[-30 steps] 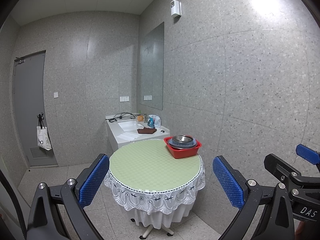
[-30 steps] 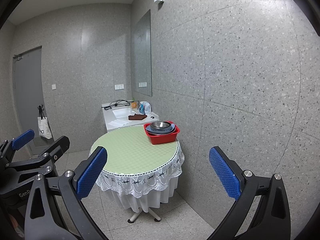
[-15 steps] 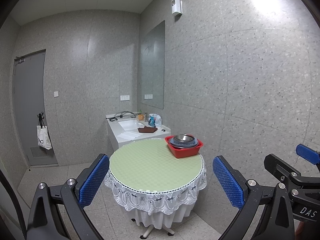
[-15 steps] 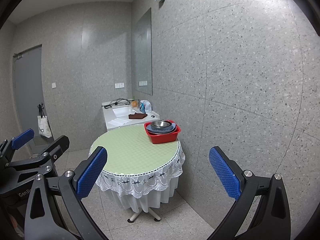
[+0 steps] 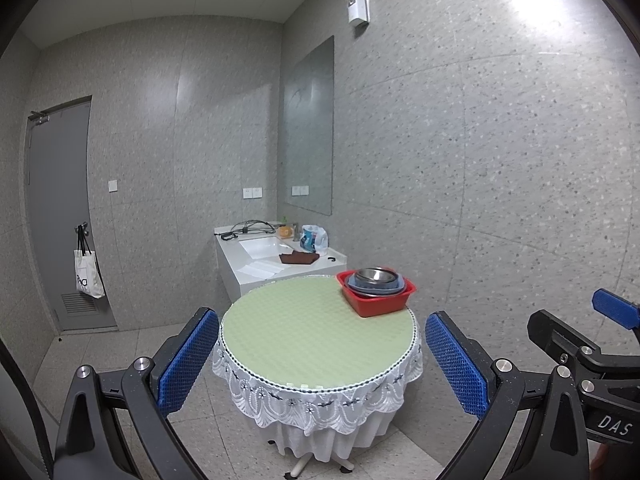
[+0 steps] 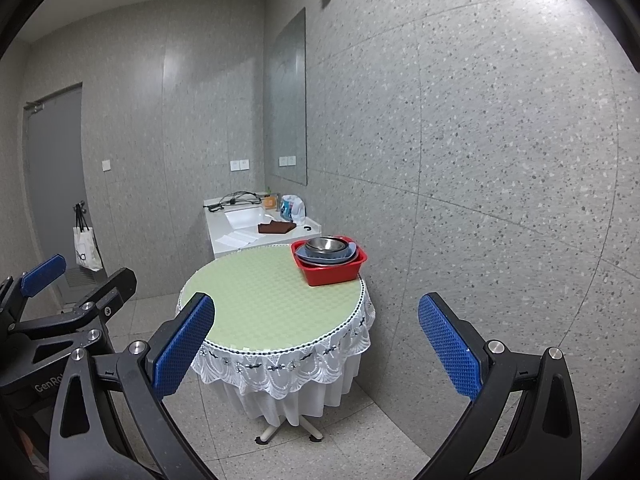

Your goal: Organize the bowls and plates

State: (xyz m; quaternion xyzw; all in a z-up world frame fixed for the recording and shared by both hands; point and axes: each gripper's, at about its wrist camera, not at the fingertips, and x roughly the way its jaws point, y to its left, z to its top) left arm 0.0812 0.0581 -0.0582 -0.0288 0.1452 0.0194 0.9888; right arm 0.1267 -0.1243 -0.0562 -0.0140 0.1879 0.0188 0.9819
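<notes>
Left gripper point(image 5: 320, 364) and right gripper point(image 6: 316, 344), each with its blue-padded fingers spread wide and nothing between them, held in the air well short of the round table point(image 5: 280, 332) with its green cloth and lace skirt. The task's things sit at the table's far right edge, near the wall: a red basin point(image 5: 380, 304) holding a nested stack, a steel bowl point(image 5: 374, 274) uppermost inside blue-grey dishes point(image 5: 396, 289) whose number cannot be told at this range. The steel bowl is probably light, rigid and slick, so the pads should pinch its rim wall rather than its curved side. The dishes beneath may be ceramic or plastic; if ceramic, heavier and chip-prone, best taken singly at the rim.
</notes>
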